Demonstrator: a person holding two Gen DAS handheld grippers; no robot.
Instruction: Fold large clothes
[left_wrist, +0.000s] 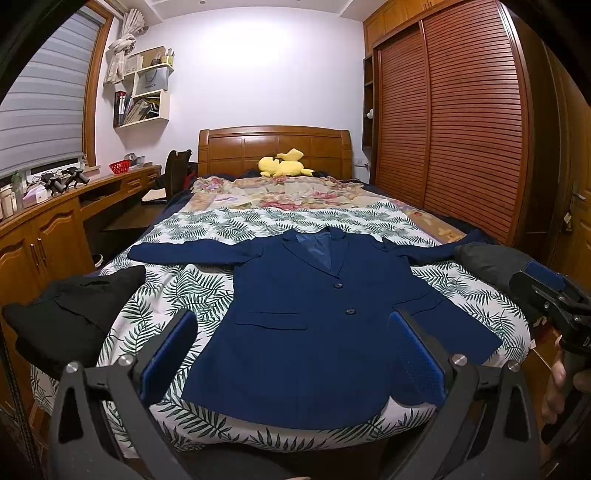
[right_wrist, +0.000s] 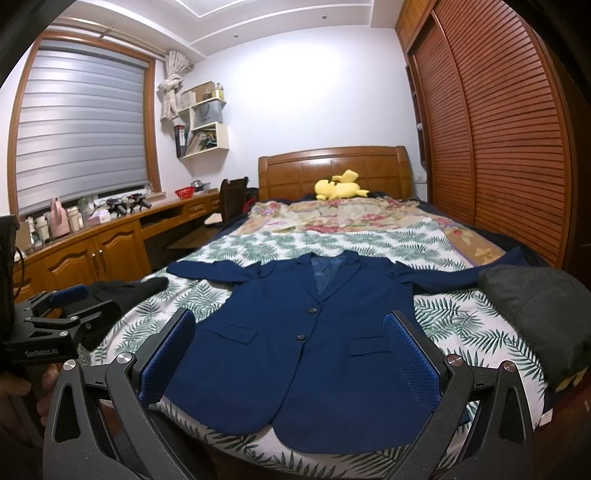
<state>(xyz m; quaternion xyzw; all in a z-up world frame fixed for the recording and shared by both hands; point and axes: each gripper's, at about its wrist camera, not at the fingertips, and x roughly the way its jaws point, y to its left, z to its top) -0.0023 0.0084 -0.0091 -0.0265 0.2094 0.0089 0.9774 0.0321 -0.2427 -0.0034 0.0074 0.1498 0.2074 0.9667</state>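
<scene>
A navy blue suit jacket (left_wrist: 314, 317) lies flat and face up on the bed, buttoned, with both sleeves spread out sideways. It also shows in the right wrist view (right_wrist: 306, 350). My left gripper (left_wrist: 291, 332) is open and empty, held above the jacket's lower hem at the foot of the bed. My right gripper (right_wrist: 290, 328) is open and empty too, above the hem a little further right. The right gripper shows at the right edge of the left wrist view (left_wrist: 554, 295). The left gripper shows at the left edge of the right wrist view (right_wrist: 66, 306).
A leaf-print sheet (left_wrist: 207, 288) covers the bed. A black garment (left_wrist: 70, 314) lies at its left edge and a dark grey bundle (right_wrist: 535, 306) at its right. A yellow plush toy (left_wrist: 284, 166) sits by the headboard. A wooden desk (right_wrist: 99, 236) runs along the left, a wardrobe (left_wrist: 461, 122) along the right.
</scene>
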